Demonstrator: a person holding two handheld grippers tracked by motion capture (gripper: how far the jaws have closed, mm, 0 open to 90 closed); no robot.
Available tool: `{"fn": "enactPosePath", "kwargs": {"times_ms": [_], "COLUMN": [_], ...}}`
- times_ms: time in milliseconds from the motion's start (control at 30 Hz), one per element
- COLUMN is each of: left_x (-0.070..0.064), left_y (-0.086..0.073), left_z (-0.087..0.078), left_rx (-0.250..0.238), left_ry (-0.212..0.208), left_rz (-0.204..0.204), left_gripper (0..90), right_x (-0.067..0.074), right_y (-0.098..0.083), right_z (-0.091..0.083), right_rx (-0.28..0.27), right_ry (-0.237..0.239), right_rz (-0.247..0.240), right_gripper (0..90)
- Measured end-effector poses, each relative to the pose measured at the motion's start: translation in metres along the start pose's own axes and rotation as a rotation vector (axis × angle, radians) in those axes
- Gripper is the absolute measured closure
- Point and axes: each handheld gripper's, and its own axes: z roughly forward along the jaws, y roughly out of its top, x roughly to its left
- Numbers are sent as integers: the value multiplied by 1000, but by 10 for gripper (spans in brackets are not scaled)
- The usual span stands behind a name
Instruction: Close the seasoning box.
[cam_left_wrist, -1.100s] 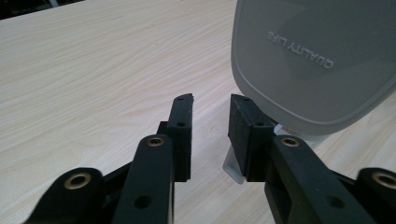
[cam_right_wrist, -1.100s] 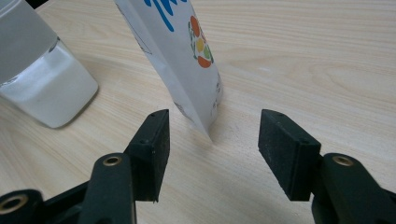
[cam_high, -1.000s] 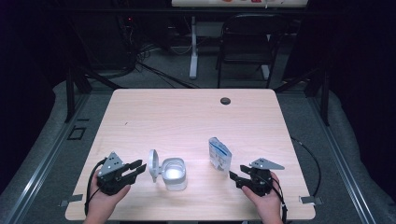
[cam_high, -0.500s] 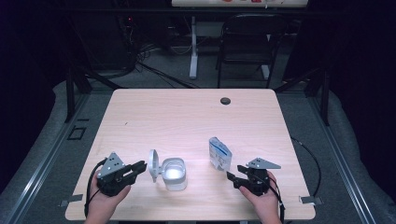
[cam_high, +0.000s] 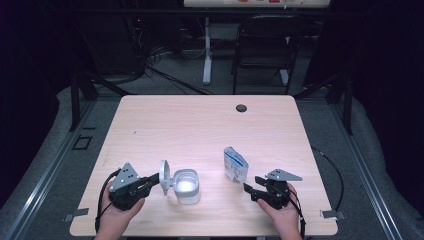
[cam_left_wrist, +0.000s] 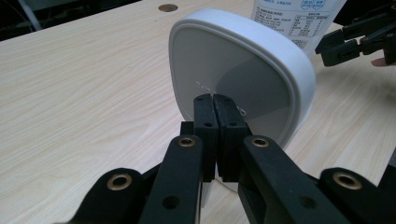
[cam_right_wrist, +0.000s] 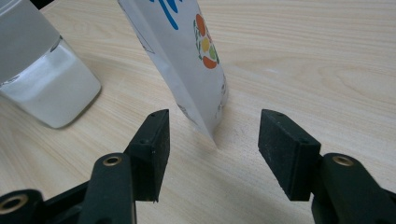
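I see the table (cam_high: 200, 120) across mid-frame, with the white container (cam_high: 186, 186) at lower centre, its lid (cam_high: 164, 174) hinged up. My left gripper (cam_high: 152, 182) has just clenched fully, jaws meeting just before the lid's edge; my right gripper (cam_high: 248, 188), lower right, stands released beside the pouch (cam_high: 235, 164).

Table (cam_high: 200, 125): pale wood grain, one dark round hole (cam_high: 241, 108) near far edge.
Container (cam_high: 186, 187): white, translucent, body glowing bright.
Lid (cam_left_wrist: 243, 70): white rim, grey inner face, faint embossed lettering.
Pouch (cam_right_wrist: 187, 51): white, blue lettering, orange, yellow and green dots; back printed with fine black text.
Left gripper (cam_left_wrist: 215, 100), right gripper (cam_right_wrist: 212, 135): black jaws, brass rivets, grey top plates.
Floor (cam_high: 55, 150): grey carpet.
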Motion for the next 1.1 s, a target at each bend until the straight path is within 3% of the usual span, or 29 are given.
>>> {"fn": "enactPosePath", "kwargs": {"times_ms": [333,667,1100], "left_x": [-2,-17,-11], "left_y": [3,3,2], "left_z": [3,14,10], "left_rx": [0,26,7], "left_ry": [-15,-60,-49], "left_rz": [9,43,28], "left_gripper": [900,900,900], "right_x": [0,0,0], "right_y": [0,-1,-1], "right_z": [1,2,1], "right_rx": [2,-4,-6], "right_ry": [-1,-7,-6], "right_rz": [1,1,4], "right_gripper": [438,441,442]}}
